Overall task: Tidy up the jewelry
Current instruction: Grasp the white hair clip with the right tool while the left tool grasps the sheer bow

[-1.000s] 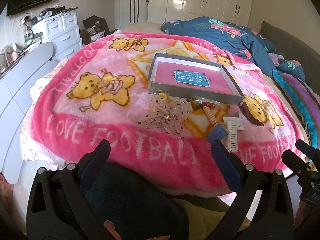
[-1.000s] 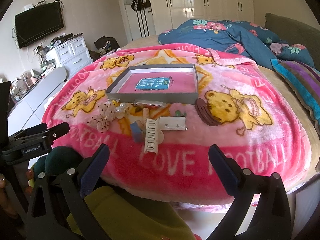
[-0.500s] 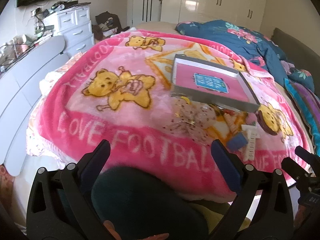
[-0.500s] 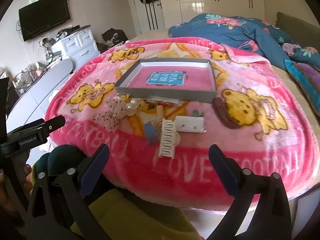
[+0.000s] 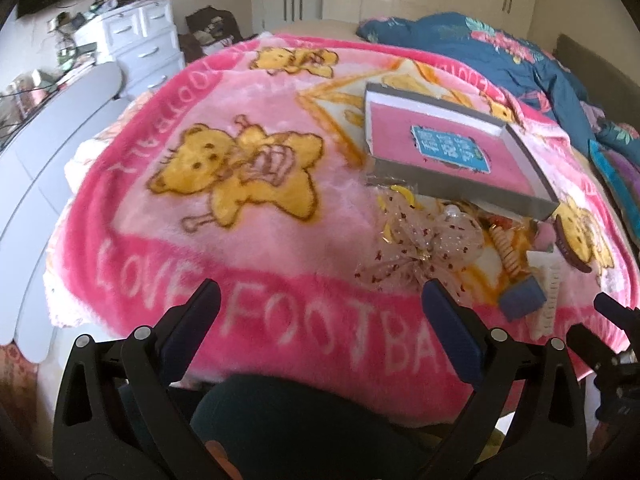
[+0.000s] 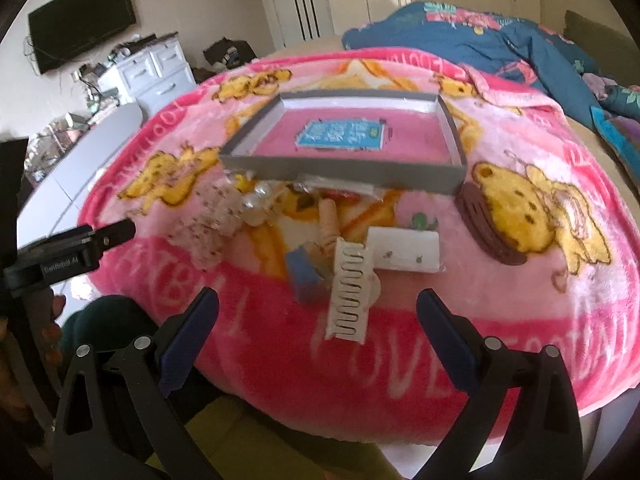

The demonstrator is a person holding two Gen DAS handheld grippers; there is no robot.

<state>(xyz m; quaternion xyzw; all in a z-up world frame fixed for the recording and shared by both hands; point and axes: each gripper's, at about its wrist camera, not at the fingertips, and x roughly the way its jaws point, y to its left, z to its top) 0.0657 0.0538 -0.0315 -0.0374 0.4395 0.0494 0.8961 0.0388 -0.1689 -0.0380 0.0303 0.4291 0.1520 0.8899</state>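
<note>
Right wrist view: right tongs [image 6: 316,320] spread wide, empty, low at the bed's near edge. Jewelry lies heaped on the pink blanket [image 6: 500,280], just before the grey tray [image 6: 344,170]: white comb clip [image 6: 350,294], earring card [image 6: 404,250], brown clip [image 6: 486,226]. Tray bare, likely the sorting target. Left tongs [image 5: 320,312] likewise apart, holding nothing, aimed left of the sheer bow [image 5: 424,244].
</note>
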